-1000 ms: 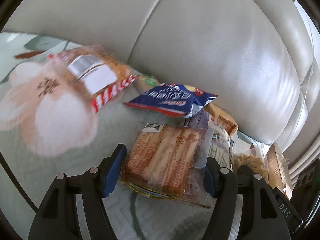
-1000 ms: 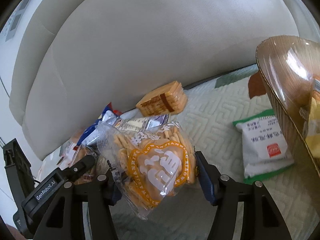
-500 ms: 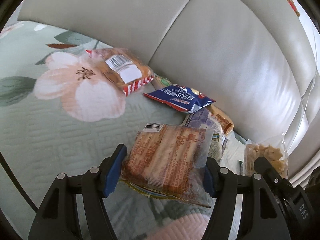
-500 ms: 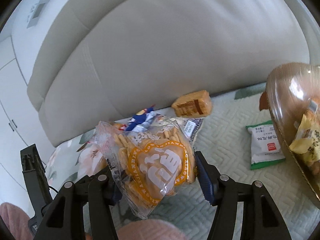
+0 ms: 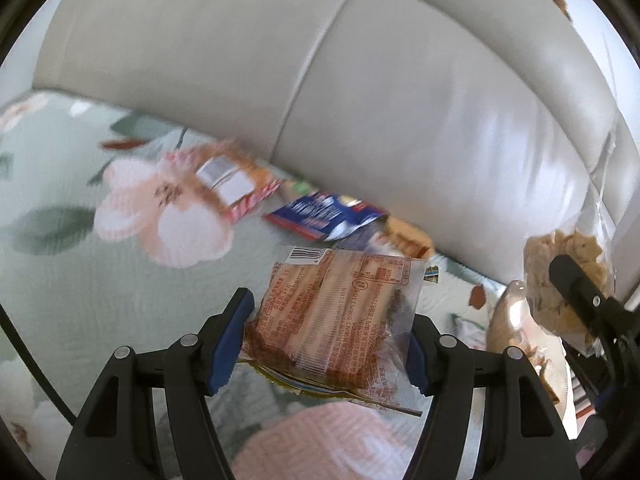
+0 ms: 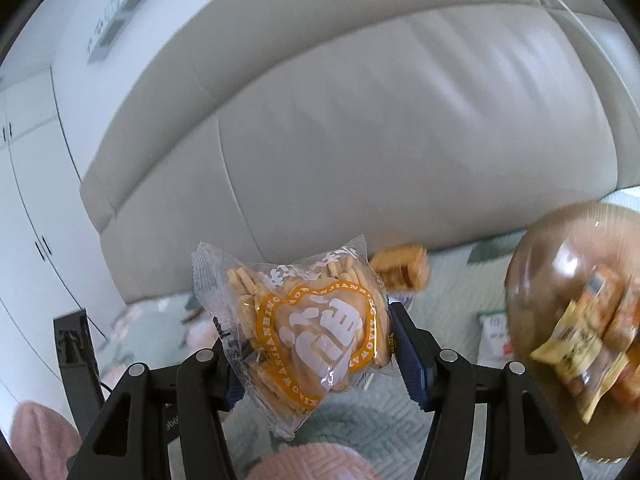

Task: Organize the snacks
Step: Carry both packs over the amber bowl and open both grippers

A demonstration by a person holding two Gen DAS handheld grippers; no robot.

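Gripping light, crinkly packets: left gripper (image 5: 328,344) clenched on wafer pack (image 5: 336,316); right gripper (image 6: 316,356) grasping cracker bag (image 6: 304,320) at its middle; contents look brittle, film slippery

A wafer packet (image 5: 332,316) is held between the fingers of the left gripper (image 5: 330,344), above the quilted cover (image 5: 80,280) that is spread over the sofa seat. Behind it, along the foot of the sofa backrest (image 5: 400,100), a row of packets is laid: a striped-edge packet (image 5: 228,184) to the left, a foil packet (image 5: 328,216) to its right, and a further packet (image 5: 408,234) right of that. To the far right, the right gripper's cracker bag (image 5: 560,280) is seen, with a bowl (image 5: 516,332) below it.

In the right wrist view, the cracker bag (image 6: 308,328) is clamped in the right gripper (image 6: 316,356). The wafer packet (image 6: 400,270) is seen behind it, the bowl (image 6: 560,260) with packets (image 6: 592,340) inside to the right, and a flat packet (image 6: 494,336) on the cover between them.
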